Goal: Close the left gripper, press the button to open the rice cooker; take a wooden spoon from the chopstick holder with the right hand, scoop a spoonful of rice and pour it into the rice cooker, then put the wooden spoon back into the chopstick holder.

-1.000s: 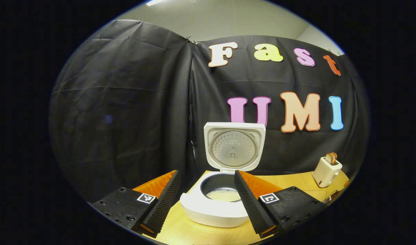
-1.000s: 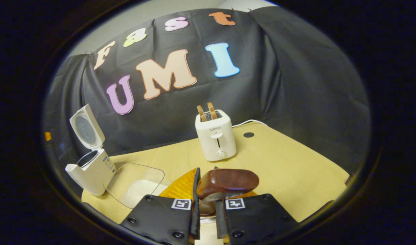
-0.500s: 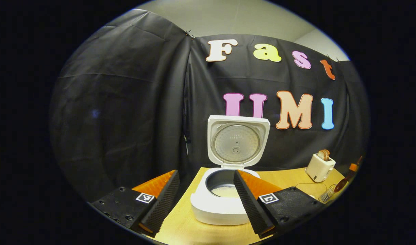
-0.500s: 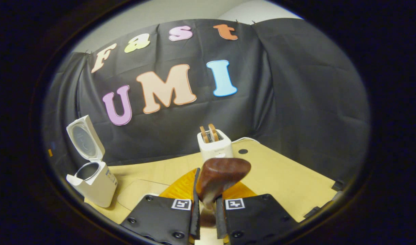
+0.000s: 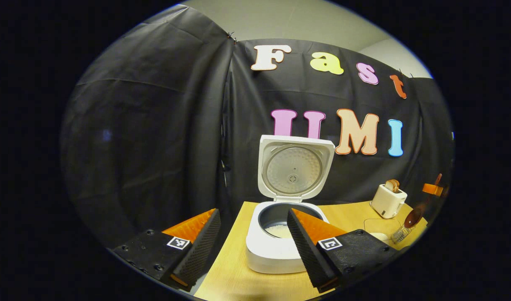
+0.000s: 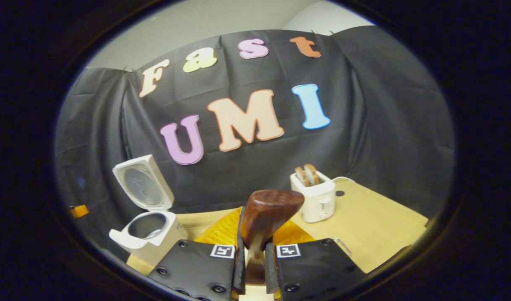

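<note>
**Spoon held over the bench, cooker open**

Wooden bench [image 6: 376, 225] carries the rice cooker [image 5: 280, 246] at its left end, lid up. Left gripper [image 5: 253, 242] hovers before it, jaws apart. Right gripper [image 6: 253, 267] clamps the wooden spoon [image 6: 268, 213], bowl raised.

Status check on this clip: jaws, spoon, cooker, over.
Left gripper open, idle before rice cooker, lid up. Right gripper shut on wooden spoon, bowl raised. Toaster beyond, off to the side.
</note>
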`<control>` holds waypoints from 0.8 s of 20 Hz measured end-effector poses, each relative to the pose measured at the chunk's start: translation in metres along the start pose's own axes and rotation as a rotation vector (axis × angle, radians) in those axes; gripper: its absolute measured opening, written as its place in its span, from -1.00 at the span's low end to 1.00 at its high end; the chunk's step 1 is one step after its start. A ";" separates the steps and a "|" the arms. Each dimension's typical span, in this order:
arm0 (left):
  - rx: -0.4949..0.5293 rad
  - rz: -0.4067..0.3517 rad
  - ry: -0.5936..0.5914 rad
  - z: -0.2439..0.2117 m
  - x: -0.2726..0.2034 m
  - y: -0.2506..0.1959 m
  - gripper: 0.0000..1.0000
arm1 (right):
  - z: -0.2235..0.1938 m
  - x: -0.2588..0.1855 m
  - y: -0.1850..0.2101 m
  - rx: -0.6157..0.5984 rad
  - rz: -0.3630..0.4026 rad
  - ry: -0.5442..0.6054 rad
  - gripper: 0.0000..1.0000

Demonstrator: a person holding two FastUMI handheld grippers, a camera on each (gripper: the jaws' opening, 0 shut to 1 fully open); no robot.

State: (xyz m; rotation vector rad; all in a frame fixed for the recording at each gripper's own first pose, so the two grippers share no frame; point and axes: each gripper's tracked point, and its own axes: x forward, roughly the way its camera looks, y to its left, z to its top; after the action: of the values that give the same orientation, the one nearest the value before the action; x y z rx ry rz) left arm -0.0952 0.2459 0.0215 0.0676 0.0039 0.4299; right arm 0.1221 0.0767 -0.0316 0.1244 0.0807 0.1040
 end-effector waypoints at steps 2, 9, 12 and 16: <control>0.008 -0.023 0.011 -0.006 0.002 0.000 0.90 | -0.004 0.003 0.043 0.004 0.068 0.011 -0.58; -0.029 -0.122 0.077 -0.037 0.012 -0.020 0.90 | -0.007 0.029 0.157 -0.009 0.225 0.009 -0.57; -0.020 -0.149 0.093 -0.042 0.018 -0.027 0.92 | -0.007 0.041 0.169 -0.004 0.236 0.005 -0.57; -0.010 -0.171 0.090 -0.040 0.027 -0.036 0.90 | -0.009 0.057 0.152 -0.020 0.198 0.007 -0.57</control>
State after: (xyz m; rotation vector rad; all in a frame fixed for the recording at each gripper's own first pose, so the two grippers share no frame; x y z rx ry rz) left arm -0.0563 0.2269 -0.0207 0.0378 0.0959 0.2618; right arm 0.1632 0.2341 -0.0252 0.1119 0.0746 0.3033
